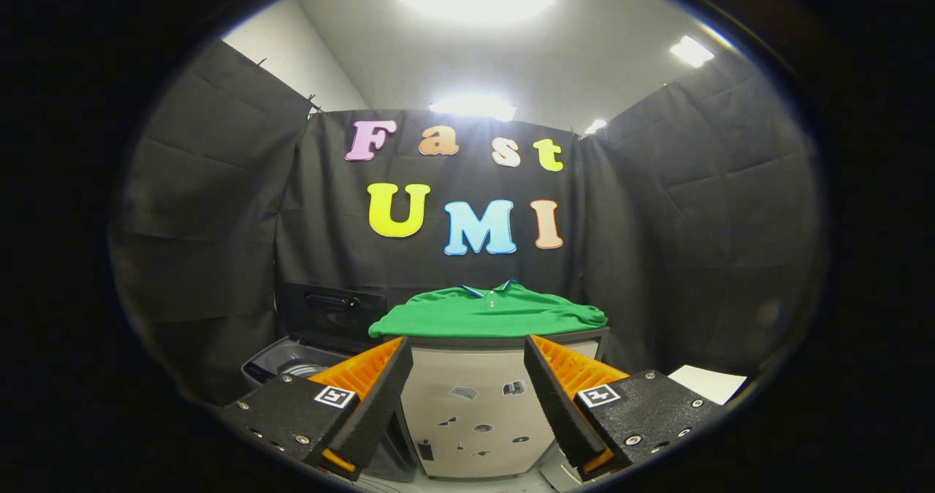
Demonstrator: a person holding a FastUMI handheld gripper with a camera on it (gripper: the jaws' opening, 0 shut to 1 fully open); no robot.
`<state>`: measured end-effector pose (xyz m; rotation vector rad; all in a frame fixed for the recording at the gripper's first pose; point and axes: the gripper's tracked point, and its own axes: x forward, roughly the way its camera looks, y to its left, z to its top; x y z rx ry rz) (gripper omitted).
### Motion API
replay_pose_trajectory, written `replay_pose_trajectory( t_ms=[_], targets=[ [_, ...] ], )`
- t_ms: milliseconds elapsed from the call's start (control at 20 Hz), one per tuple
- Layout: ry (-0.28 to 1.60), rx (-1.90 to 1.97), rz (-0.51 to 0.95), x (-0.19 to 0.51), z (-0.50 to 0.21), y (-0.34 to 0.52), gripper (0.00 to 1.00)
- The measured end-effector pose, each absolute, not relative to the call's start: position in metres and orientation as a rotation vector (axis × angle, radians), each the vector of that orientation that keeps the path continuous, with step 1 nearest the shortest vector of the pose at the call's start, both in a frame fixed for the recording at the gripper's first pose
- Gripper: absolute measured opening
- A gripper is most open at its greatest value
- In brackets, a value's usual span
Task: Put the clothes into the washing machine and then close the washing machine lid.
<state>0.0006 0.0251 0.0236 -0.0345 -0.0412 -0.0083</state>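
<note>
A green polo shirt (pixel 489 312) lies folded flat on top of a pale cabinet (pixel 467 405), beyond my fingers and a little above them. My gripper (pixel 467 380) is open, its two fingers spread wide with nothing between them but the cabinet's front. Left of the cabinet and lower stands the washing machine (pixel 292 361), with its dark lid (pixel 332 310) raised upright at the back and the drum's opening showing just past my left finger.
Black cloth walls close the booth on three sides. A white sheet (pixel 707 383) lies low at the right, beyond my right finger. The cabinet's front carries several small stickers.
</note>
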Motion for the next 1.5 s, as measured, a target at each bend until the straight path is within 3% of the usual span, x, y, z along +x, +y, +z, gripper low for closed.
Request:
replay_pose_trajectory(
  t_ms=[700, 1500],
  targets=[
    [-0.056, -0.048, -0.042, 0.084, 0.093, 0.007, 0.95],
    [0.089, -0.04, 0.018, 0.213, 0.09, -0.016, 0.95]
  ],
)
